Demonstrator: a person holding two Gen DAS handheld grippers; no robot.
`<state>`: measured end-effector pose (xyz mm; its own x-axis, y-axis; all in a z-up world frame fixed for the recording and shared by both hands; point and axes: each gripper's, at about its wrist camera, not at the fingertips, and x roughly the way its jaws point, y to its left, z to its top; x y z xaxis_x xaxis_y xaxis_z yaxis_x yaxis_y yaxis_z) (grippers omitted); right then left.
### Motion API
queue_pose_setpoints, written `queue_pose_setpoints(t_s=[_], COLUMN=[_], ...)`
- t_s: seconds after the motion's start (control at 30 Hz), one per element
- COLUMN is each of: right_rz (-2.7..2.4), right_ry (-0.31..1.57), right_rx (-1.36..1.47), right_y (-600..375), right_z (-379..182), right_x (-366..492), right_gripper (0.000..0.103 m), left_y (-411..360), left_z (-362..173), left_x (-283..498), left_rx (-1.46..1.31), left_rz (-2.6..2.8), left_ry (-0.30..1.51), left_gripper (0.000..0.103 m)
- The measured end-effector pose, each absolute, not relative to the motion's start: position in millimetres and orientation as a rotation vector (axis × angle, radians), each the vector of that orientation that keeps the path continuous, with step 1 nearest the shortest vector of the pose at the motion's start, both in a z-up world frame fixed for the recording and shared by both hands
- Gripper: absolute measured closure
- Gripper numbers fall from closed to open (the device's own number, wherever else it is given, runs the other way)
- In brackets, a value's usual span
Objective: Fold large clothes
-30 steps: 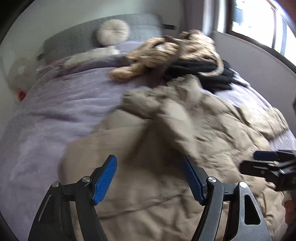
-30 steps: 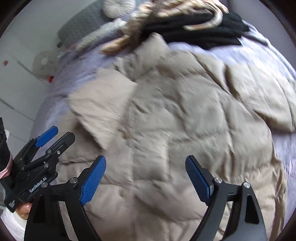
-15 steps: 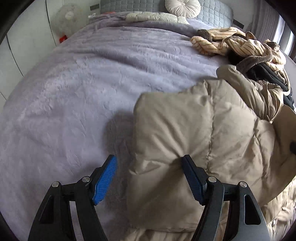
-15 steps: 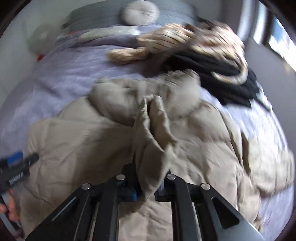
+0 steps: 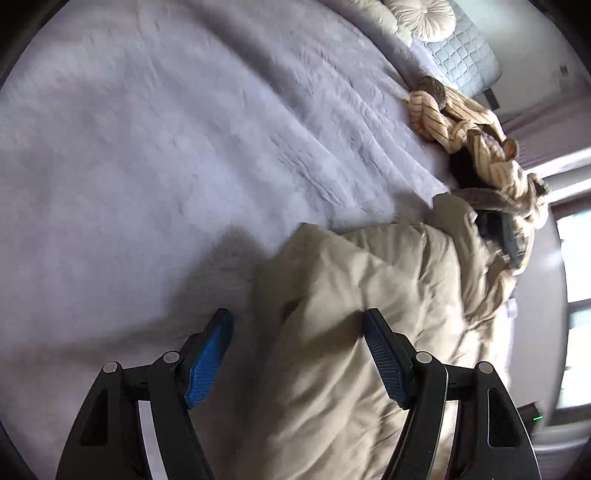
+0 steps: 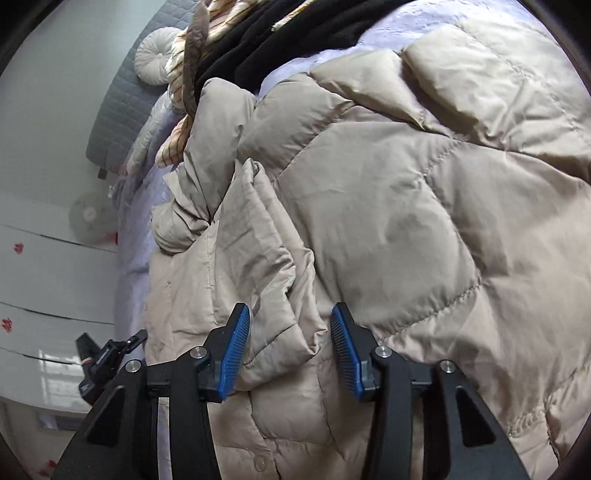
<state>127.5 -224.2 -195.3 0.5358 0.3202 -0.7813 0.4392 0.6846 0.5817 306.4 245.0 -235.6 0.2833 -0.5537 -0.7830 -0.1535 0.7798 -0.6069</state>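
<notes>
Released by the right gripper [image 6: 288,354], beige puffer coat [image 6: 388,221] lies lengthwise toward the headboard [image 6: 122,99]; both grippers open

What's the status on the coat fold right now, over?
Left gripper open over the coat's edge. Right gripper open, a fold of the beige puffer coat between its fingers, not clamped. Striped and black clothes piled beyond the coat.
</notes>
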Motion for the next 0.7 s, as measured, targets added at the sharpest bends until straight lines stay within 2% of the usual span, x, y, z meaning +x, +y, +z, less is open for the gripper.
queue_pose_setpoints(t_s=[0.03,0.07,0.13,0.17,0.27,0.33,0.53,0.57,0.63,0.67,0.7], right_rz=[-0.081,-0.082,-0.096,-0.102,-0.114,-0.126,-0.155,-0.152,-0.159,-0.164,-0.182], right_ry=[1.04,1.047,1.074,1.072,1.021,1.015,1.075,1.07,1.071,1.075,1.076], right_rx=[0.845,0.831,0.788,0.769,0.624,0.505,0.43,0.434,0.433,0.428,0.408], right_y=[-222.6,-221.4,-216.4,-215.1,-204.7,-194.9,-195.6,-196.6,-200.2,-202.1,-204.2], right_z=[-195.5,-195.5,-196.5,-194.5,-173.3,-166.5,-200.8,-199.7,-196.3,-194.4,-190.8], right_x=[127.9,129.4,115.2,115.9,119.5,125.0,137.7,136.4,132.3,129.9,125.9], right_gripper=[0.054,0.062,0.088,0.091,0.093,0.094,0.094,0.094,0.093,0.09,0.089], left_y=[241.2,233.8,220.0,214.7,209.8,207.5,194.8,196.8,202.0,205.2,208.8], left_z=[-233.6,-228.6,-211.0,-199.5,-175.0,-182.4,-216.6,-215.2,-208.5,-202.9,-199.6], left_x=[308.7,308.6,302.9,297.4,287.0,293.1,303.3,302.9,303.6,303.2,300.3], left_rx=[-0.664,-0.645,-0.563,-0.519,-0.43,-0.381,-0.319,-0.317,-0.296,-0.281,-0.272], left_rz=[-0.309,-0.34,-0.344,-0.349,-0.344,-0.32,-0.229,-0.215,-0.172,-0.137,-0.11], left_ry=[1.26,1.233,1.169,1.123,1.017,1.039,1.089,1.085,1.086,1.077,1.063], left_gripper=[0.047,0.075,0.085,0.088,0.088,0.088,0.084,0.082,0.066,0.051,0.047])
